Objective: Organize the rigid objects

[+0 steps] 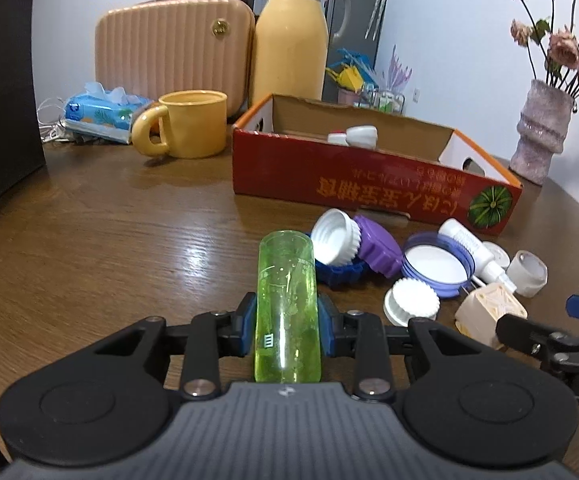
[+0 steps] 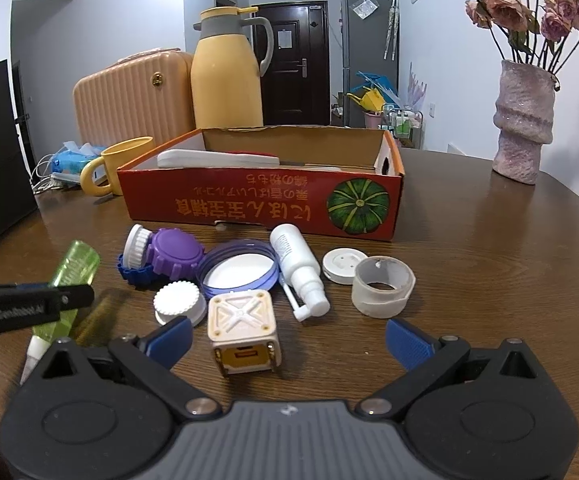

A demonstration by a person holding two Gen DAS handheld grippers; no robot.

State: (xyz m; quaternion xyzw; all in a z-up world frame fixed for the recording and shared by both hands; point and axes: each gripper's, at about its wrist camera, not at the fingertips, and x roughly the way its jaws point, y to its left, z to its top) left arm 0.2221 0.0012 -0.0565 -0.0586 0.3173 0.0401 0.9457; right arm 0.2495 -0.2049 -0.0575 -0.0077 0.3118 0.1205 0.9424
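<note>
You are gripping the green tube (image 1: 287, 304) in the left tongs (image 1: 287, 326), lengthwise above the tabletop (image 1: 129, 240); judged next: carrying it into the red box (image 1: 329, 172). You are holding the right tongs (image 2: 287, 342) wide apart, level, hovering around the beige cube (image 2: 243, 330).
</note>
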